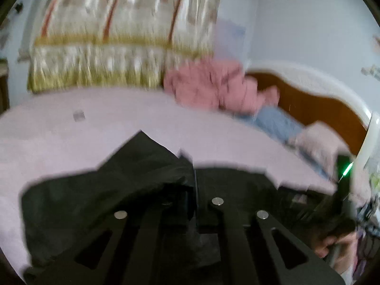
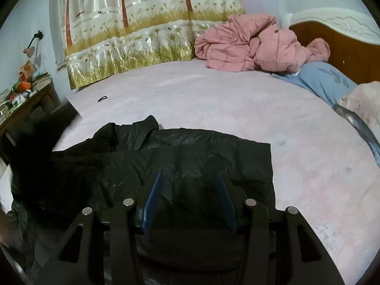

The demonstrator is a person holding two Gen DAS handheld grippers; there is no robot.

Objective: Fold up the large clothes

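A large black padded jacket of shiny quilted fabric point(image 2: 190, 161) lies spread across a pale pink bedsheet point(image 2: 213, 95), near the bed's front edge, part-way through being folded. The left gripper point(image 1: 193, 185) has its jaws clenched on a bunched fold of the jacket, lifted clear of the sheet, apparently so that flap can be carried across the body. The right gripper point(image 2: 190, 190) rests over the jacket's flat lower panel, its blue-padded jaws released and standing apart, grasping nothing; it seems placed to steady the cloth while the other side is drawn over. A crumpled pink quilt point(image 2: 256, 47) sits well apart by the wooden headboard point(image 2: 344, 47).
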